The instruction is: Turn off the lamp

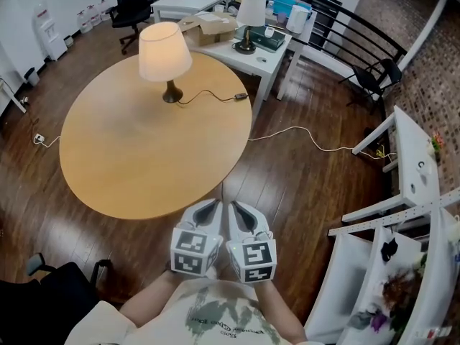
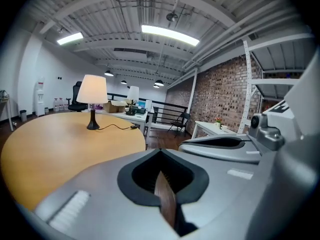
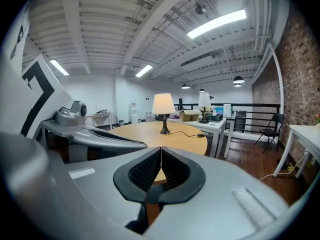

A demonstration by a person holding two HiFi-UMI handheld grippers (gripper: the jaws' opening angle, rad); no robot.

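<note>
A lit table lamp [image 1: 165,52] with a cream shade and dark base stands at the far side of a round wooden table [image 1: 136,157]. Its black cord runs right to an inline switch [image 1: 241,96] near the table's edge. The lamp [image 2: 92,91] also shows far off in the left gripper view, and the lamp [image 3: 163,105] in the right gripper view. My left gripper [image 1: 213,208] and right gripper [image 1: 237,210] hang side by side just off the table's near edge, both shut and empty, far from the lamp.
A white desk [image 1: 277,54] behind the table carries a second lamp [image 1: 250,14], boxes and a kettle. A white cable [image 1: 302,131] lies on the wood floor. White shelving [image 1: 413,192] stands at right, a black railing [image 1: 359,27] and chairs beyond.
</note>
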